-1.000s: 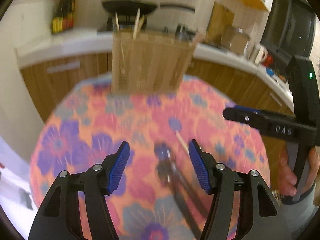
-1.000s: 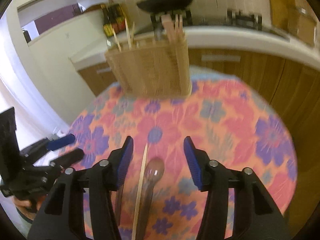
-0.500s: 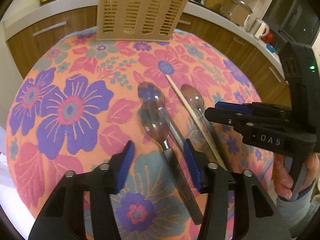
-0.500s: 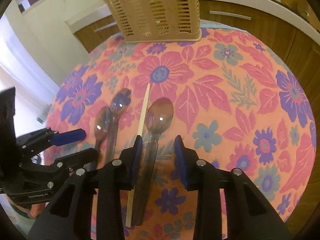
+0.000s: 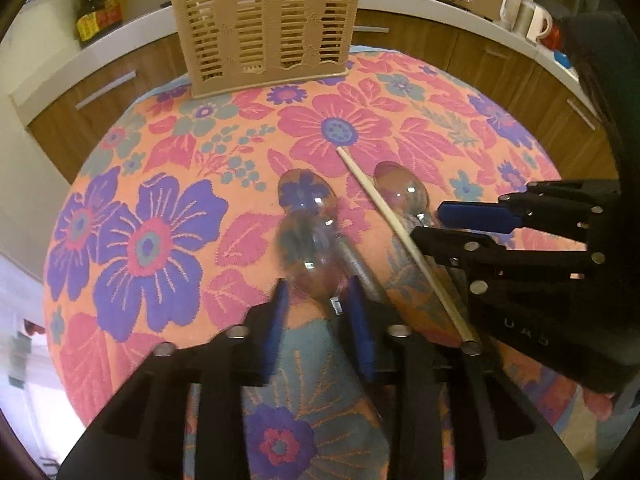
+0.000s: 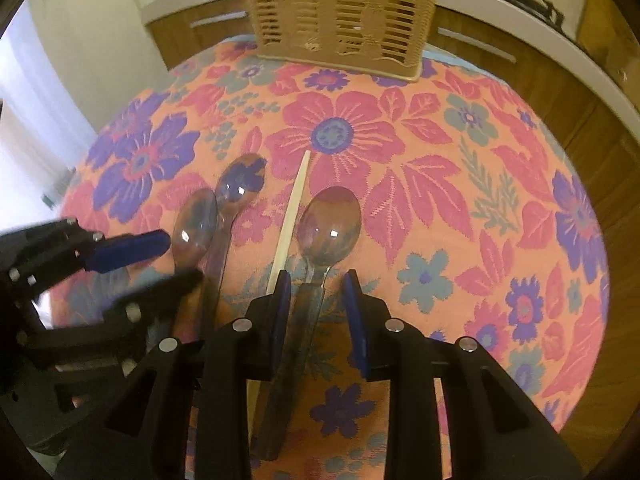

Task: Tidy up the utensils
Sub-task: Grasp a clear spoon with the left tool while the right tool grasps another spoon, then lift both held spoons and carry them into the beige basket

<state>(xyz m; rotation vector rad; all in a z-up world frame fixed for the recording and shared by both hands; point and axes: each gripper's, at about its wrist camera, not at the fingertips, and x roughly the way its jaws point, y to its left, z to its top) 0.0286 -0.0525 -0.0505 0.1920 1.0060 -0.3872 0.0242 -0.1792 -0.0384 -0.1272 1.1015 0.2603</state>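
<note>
Spoons and chopstick lie on flowered worktop | left claw spread astride one spoon | right claw spread astride another | basket behind

Right tongs straddle a spoon handle beside a chopstick.

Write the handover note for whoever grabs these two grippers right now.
Left gripper: open, jaws either side of the neck of the left spoon; no grip yet.
Right gripper: open, jaws either side of the handle of the right spoon; no grip yet.
On the flowered cloth: three spoons, middle spoon included, and one chopstick.
Basket stands at the far edge with a few sticks in it.
Left: close on the spoons, carry them and the chopstick to the basket.
</note>
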